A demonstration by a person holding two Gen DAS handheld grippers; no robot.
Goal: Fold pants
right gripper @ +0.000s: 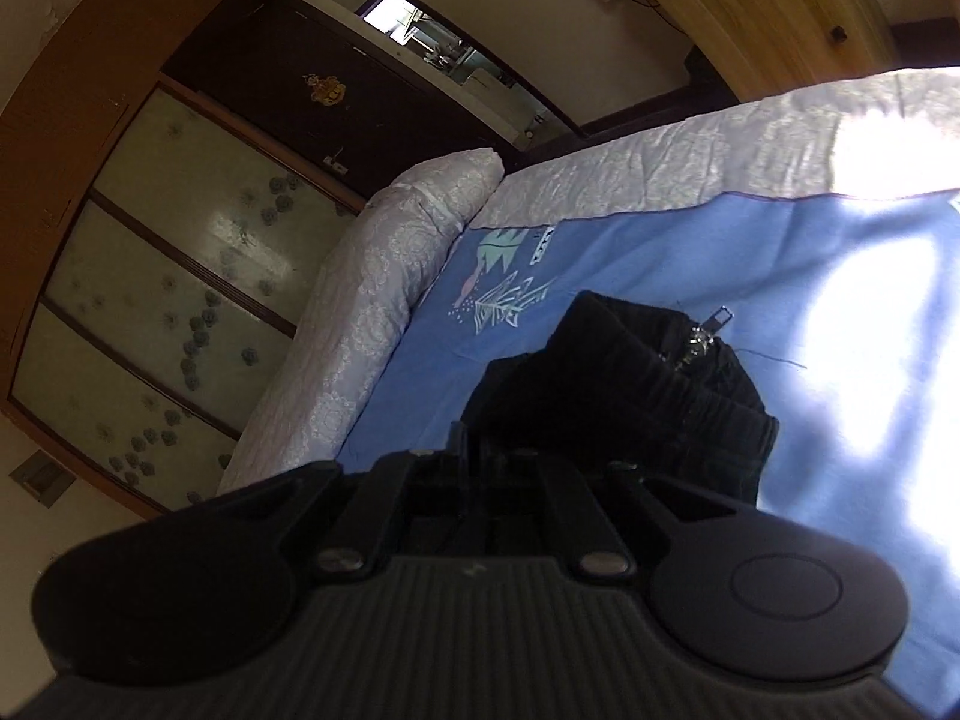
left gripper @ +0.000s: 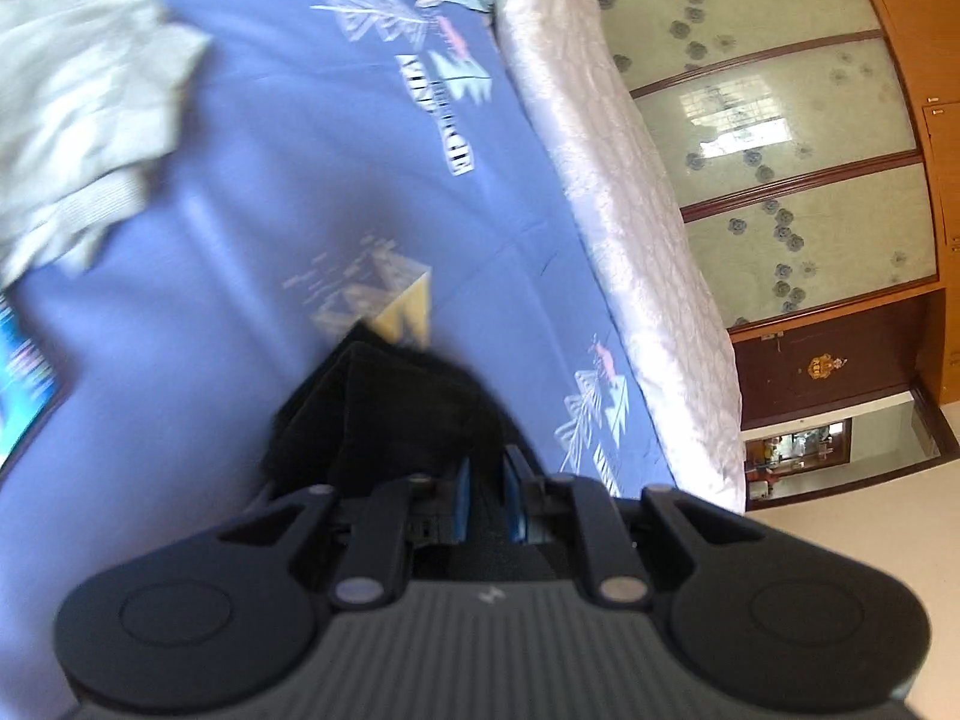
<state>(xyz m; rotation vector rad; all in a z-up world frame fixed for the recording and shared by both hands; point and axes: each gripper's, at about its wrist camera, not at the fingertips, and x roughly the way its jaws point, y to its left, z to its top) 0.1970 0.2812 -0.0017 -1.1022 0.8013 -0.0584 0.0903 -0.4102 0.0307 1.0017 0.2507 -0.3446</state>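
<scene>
Black pants [left gripper: 390, 408] hang bunched in front of my left gripper [left gripper: 486, 480], which is shut on the dark cloth, its blue pads close together above the blue bed sheet [left gripper: 252, 192]. In the right wrist view the same black pants [right gripper: 624, 384] show their elastic waistband and a metal zipper pull [right gripper: 702, 342]. My right gripper [right gripper: 474, 450] is shut on the fabric's near edge, its fingertips hidden in the dark cloth. Both grippers hold the garment lifted off the sheet.
A pale green garment [left gripper: 78, 120] lies crumpled on the sheet at the left. The white quilted mattress edge [left gripper: 624, 228] runs beside a wardrobe with floral glass panels [left gripper: 780, 138]. A dark door [right gripper: 324, 90] and a wooden cabinet [right gripper: 774, 6] stand beyond the bed.
</scene>
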